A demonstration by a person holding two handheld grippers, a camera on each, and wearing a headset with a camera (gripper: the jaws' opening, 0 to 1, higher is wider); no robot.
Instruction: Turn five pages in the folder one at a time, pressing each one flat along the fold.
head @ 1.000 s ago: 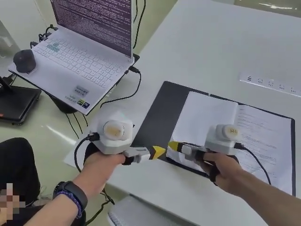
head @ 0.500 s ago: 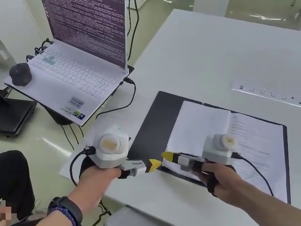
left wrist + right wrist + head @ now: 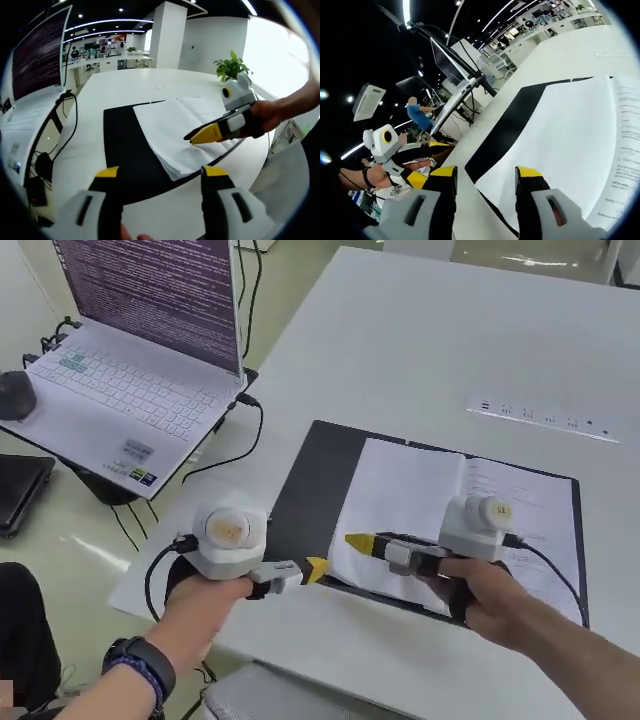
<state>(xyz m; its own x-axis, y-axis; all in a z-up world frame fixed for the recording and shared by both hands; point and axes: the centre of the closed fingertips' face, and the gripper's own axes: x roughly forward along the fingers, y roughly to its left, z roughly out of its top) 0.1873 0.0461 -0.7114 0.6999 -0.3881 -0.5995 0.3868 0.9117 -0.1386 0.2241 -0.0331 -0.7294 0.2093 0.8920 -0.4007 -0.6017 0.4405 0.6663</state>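
Mostly our view has swung right since a second ago; on the tabletop (image 3: 420, 340) the black folder (image 3: 310, 490) lies open as before. Our right tool (image 3: 358, 540) hovers over the blank left page's (image 3: 410, 490) lower corner, jaws parted and empty (likely poised to catch a sheet). The left tool (image 3: 315, 569) waits released at the cover's near edge.

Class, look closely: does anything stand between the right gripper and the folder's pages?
Nothing visible does. The right gripper is open over the pages, at their near edge. The left gripper is apart from it, by the folder corner.
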